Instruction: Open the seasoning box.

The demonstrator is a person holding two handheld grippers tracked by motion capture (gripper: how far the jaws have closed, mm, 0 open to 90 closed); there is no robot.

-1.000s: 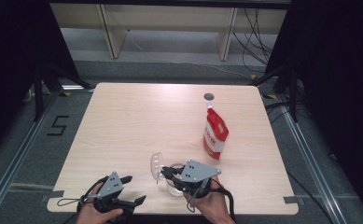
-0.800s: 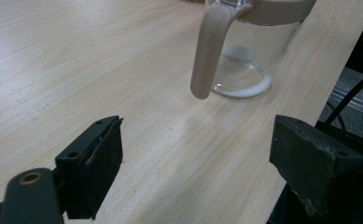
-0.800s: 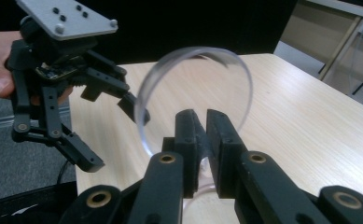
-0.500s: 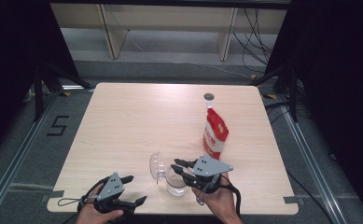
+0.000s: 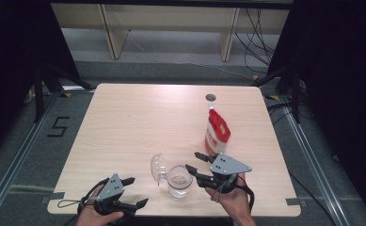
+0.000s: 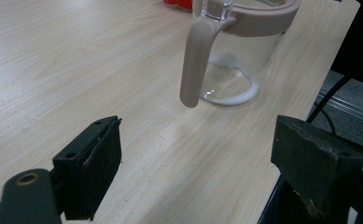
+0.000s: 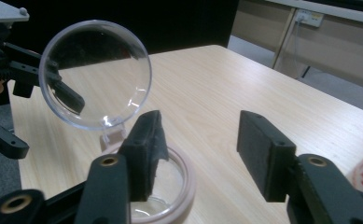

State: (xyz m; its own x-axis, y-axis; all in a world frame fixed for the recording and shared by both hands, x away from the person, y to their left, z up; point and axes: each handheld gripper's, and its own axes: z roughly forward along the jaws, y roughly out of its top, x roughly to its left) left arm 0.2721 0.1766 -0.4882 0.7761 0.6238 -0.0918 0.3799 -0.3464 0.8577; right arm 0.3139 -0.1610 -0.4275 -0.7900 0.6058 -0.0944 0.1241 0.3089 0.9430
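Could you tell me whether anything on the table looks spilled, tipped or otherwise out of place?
Nothing looks spilled or damaged. The clear jar stands upright with its hinged lid flipped open, the red pouch stands upright behind it, and a small round cap lies alone near the table's far edge.

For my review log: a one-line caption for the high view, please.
Right gripper, jaws just opened and empty, beside a clear jar with its lid flipped up; left gripper waits open.

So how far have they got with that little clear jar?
Done: the jar stands with its hinged lid flipped open. In hand: nothing; the right tongs have just been opening beside the rim with nothing between them, and the left tongs wait open. Left, probably: filling it from the red pouch, which stands untouched.
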